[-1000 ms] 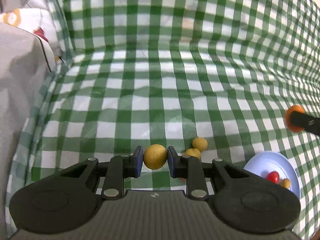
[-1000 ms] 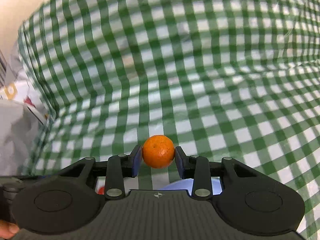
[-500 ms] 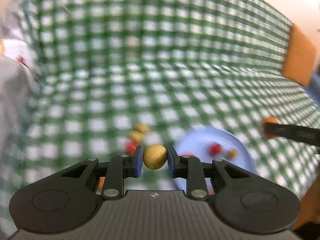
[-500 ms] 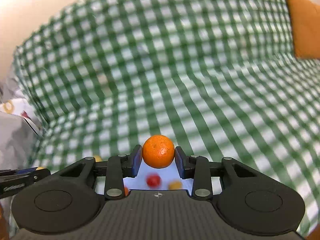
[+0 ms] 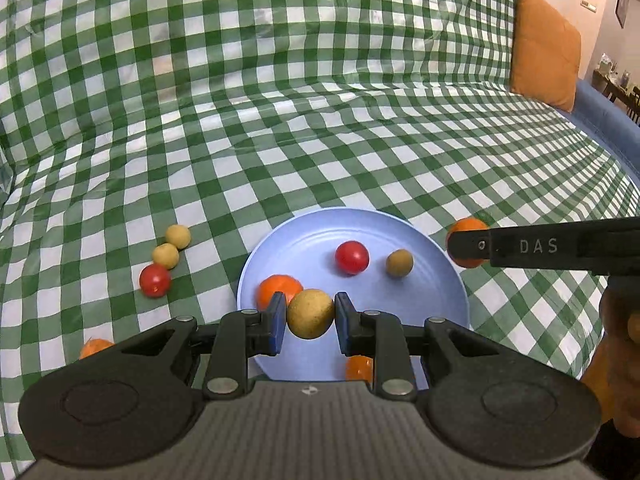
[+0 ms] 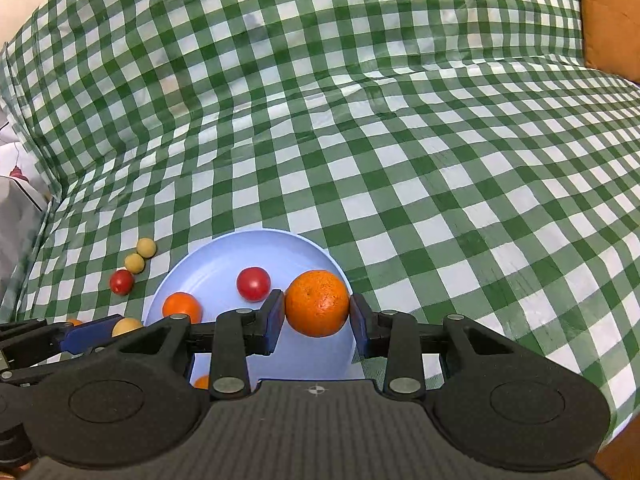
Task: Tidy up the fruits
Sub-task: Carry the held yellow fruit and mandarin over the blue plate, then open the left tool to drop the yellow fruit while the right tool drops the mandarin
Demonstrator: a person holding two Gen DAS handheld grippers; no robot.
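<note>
- Left wrist view: the left hand-held gripper [image 5: 310,319] is clamped on a tan fruit [image 5: 310,319], hanging over the near part of the blue plate [image 5: 448,280].
- Right wrist view: the right hand-held gripper [image 6: 317,309] is closed on an orange [image 6: 317,303], poised over the plate's edge at about 3 o'clock.
- On the plate lie a red fruit [image 5: 351,257], a small tan one [image 5: 399,263] and an orange one [image 5: 278,290] at 8 o'clock, close beside the left jaws.
- Off the plate at 9 o'clock, on the checked cloth [image 5: 320,120], sit two tan fruits [image 5: 172,246] and a red one [image 5: 155,280]; they remain to be gathered.
- Step in hand, as I judge it: setting both fruits down on the plate.
- To do it well: lower each fruit near the plate's floor before opening, since round fruit will roll; aim the orange inward from the rim, toward bare blue at the middle.
- Let go one at a time, and keep the two grippers apart.
</note>
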